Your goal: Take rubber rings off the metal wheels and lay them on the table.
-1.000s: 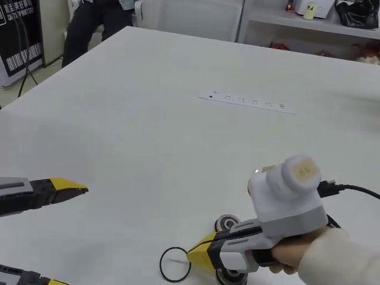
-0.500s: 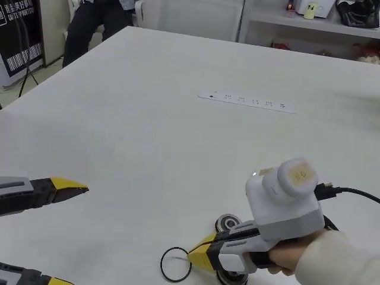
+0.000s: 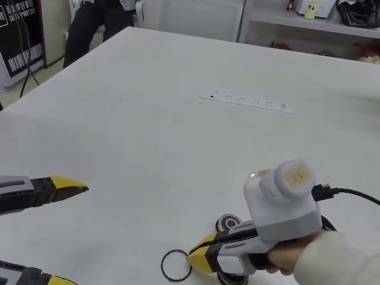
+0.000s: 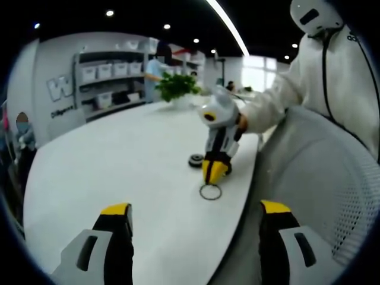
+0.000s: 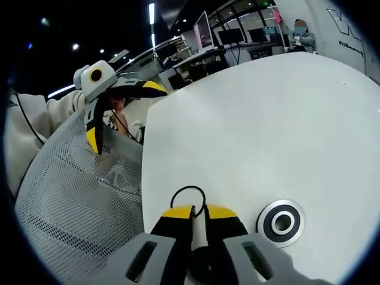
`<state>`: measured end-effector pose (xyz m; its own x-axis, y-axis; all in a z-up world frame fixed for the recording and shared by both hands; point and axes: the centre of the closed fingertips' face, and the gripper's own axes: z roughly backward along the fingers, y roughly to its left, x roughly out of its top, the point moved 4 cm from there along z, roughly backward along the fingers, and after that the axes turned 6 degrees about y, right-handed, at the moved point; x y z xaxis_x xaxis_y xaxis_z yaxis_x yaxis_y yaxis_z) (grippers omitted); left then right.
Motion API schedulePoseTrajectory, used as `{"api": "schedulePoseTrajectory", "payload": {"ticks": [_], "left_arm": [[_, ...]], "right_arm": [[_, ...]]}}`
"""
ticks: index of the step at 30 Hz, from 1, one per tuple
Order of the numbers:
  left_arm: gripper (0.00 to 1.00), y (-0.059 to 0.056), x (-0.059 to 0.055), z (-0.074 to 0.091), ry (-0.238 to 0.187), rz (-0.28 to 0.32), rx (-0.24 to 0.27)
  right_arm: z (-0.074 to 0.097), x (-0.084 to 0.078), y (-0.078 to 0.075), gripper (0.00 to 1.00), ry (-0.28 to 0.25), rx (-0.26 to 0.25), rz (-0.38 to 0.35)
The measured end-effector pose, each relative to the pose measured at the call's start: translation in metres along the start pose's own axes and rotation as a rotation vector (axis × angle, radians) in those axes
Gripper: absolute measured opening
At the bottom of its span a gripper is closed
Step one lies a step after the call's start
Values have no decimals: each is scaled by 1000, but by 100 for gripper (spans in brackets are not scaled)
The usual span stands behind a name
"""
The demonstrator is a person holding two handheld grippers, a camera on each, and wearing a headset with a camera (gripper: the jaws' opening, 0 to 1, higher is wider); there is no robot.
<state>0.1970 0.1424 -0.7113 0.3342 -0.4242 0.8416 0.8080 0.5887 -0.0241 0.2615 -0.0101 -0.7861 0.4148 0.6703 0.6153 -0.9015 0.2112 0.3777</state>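
Right gripper point(image 3: 202, 258): jaws drawn nearly together, tips just beside the rubber ring point(image 3: 176, 265).
The ring is laid flat on the white table point(image 3: 148, 136); contact with the tips cannot be told. One metal wheel point(image 3: 227, 223) is set near the ring, and a second point(image 3: 230, 276) is part-hidden under the right gripper. Left gripper point(image 3: 64, 234): jaws held wide, well apart from the ring.

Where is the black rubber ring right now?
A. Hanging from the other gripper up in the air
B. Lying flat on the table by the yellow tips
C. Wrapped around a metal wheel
B: the ring lies flat on the white table, right at the yellow tips of the right gripper, apart from the wheel.
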Motion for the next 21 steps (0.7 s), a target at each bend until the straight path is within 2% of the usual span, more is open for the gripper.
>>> {"api": "schedulePoseTrajectory", "payload": {"ticks": [9,21], "left_arm": [[88,-3,-3,-3,6,4,-13],[89,-2,-1,-4,9,-2,-20]], "right_arm": [[10,6,0,6,-23,-11,14],[48,19,10,9,-104,-32,37]]}}
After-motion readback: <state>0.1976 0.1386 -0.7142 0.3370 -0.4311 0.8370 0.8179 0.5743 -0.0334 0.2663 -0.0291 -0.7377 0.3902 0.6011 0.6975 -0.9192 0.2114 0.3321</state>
